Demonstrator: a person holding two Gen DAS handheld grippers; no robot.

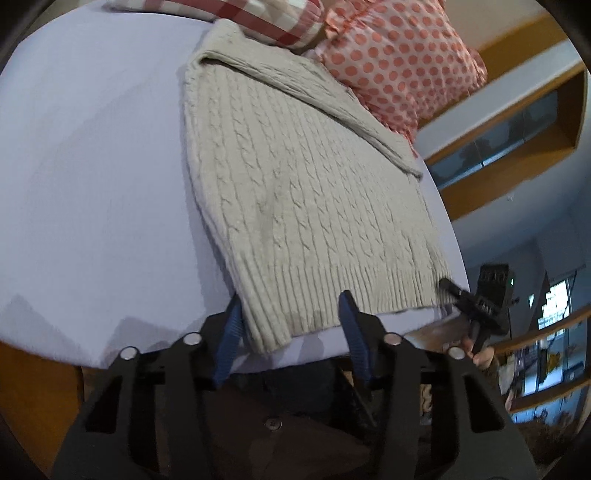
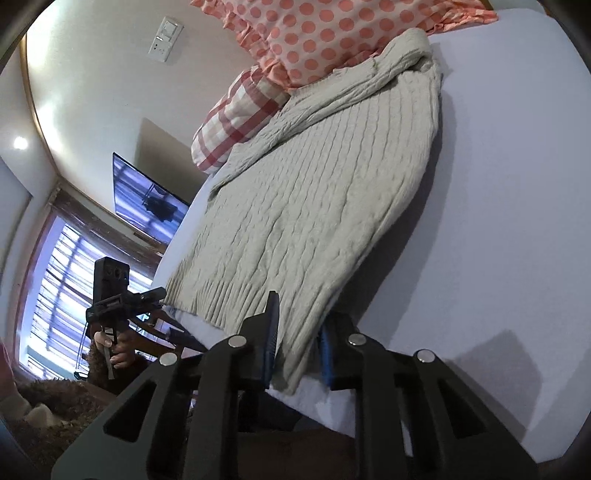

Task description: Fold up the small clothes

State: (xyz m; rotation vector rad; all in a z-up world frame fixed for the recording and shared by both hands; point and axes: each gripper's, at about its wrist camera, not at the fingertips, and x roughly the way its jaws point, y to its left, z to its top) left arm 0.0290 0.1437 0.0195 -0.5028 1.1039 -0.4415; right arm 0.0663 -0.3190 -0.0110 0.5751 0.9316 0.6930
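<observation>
Across the left wrist view we see a cream cable-knit sweater (image 1: 291, 192) spread flat on a pale lavender bed sheet (image 1: 92, 177), its ribbed hem toward us. Our left tongs (image 1: 291, 325) straddle one hem corner, the blue ridged pads standing apart from the wool on either side, not pressing it. Beyond lie a coral polka-dot pillow (image 1: 399, 55) and a red checked pillow (image 1: 236, 14). Our right tongs (image 1: 448, 286) reach the opposite hem corner.

From the right wrist view, the right tongs (image 2: 295, 332) pinch the sweater (image 2: 314, 192) hem between their blue pads. Only here we see a wall-mounted screen (image 2: 147, 195).
</observation>
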